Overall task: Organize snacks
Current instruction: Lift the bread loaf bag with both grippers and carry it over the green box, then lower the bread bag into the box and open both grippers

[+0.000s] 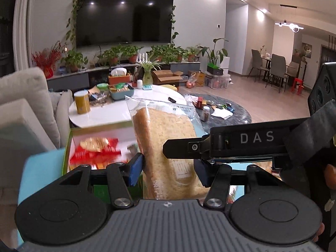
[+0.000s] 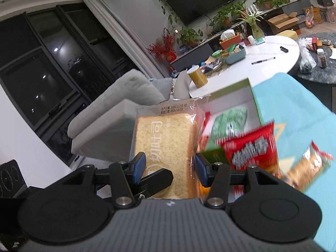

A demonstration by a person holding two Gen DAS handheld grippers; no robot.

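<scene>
Blue pads of the left claw (image 1: 169, 169) sit closest to the lens, pressed on either flank of a bagged bread slice (image 1: 166, 145) that stands upright between them. From the other side, the right claw (image 2: 170, 169) is clamped on the same bread slice (image 2: 166, 147), so both claws share one soft packet held up in the air, above and just in front of an open green-rimmed box (image 1: 69, 145). Inside that box lie a red snack pack (image 1: 96, 149) and, in the right wrist view, a green packet (image 2: 229, 121); another red packet (image 2: 250, 149) and a blurred orange-wrapped bar (image 2: 308, 168) lie near right on a turquoise cloth (image 2: 294, 109).

Risk, as I judge it: two grips on one slippery wrapper can pull against each other, tearing the film or crushing the bread, and a loosened pad would let it drop onto the box rim.

Room is tight low down, with the box walls near left and the packets to the right. Beyond, the white round counter (image 1: 117, 115) with its yellow canister (image 1: 82, 104) stands well apart, and a grey sofa (image 2: 117, 105) fills the left.
</scene>
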